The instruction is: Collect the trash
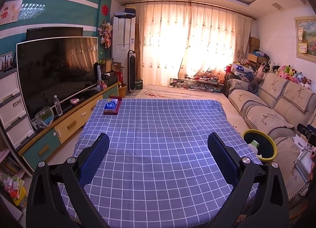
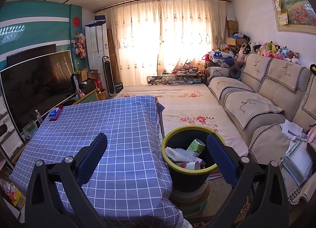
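Left gripper (image 1: 158,149) hangs with jaws apart over the checked tablecloth (image 1: 158,121); right gripper (image 2: 158,149) likewise gapes, empty; the trash bin (image 2: 169,160), holding litter, sits between its jaws.

The black left gripper with blue textured pads (image 1: 158,149) has its 2 fingers spread wide, gripping nothing. The matching black right gripper (image 2: 157,149) is likewise spread wide and empty.

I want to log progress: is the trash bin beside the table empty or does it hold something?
Not empty. The trash bin holds a green carton, white plastic packaging and a cup.
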Available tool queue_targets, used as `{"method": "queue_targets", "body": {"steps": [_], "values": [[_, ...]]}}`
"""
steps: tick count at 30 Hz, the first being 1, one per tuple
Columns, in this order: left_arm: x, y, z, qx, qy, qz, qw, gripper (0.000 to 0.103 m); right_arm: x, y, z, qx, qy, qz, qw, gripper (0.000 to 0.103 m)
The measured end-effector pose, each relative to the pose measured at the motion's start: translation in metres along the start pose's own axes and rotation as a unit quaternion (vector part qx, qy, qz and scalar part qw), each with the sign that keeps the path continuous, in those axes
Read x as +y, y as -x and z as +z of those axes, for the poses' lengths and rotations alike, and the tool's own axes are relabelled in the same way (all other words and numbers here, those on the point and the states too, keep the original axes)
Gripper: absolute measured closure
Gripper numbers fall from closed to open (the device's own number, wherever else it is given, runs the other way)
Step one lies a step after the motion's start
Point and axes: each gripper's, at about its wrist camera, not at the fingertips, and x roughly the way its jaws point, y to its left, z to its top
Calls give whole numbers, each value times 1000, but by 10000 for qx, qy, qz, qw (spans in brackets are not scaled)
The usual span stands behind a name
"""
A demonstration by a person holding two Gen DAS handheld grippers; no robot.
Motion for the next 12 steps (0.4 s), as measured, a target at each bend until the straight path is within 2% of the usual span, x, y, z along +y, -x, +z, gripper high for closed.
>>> {"method": "queue_targets", "body": {"steps": [6, 10, 12], "values": [[9, -32, 10, 223, 26, 140, 9997, 5, 6, -18, 12, 58, 83, 61, 9999, 7], [24, -82, 17, 544, 18, 294, 9981, 5, 25, -56, 28, 231, 187, 286, 9992, 7], [36, -124, 19, 836, 10, 370, 9958, 5, 41, -87, 35, 394, 213, 487, 9978, 7]]}}
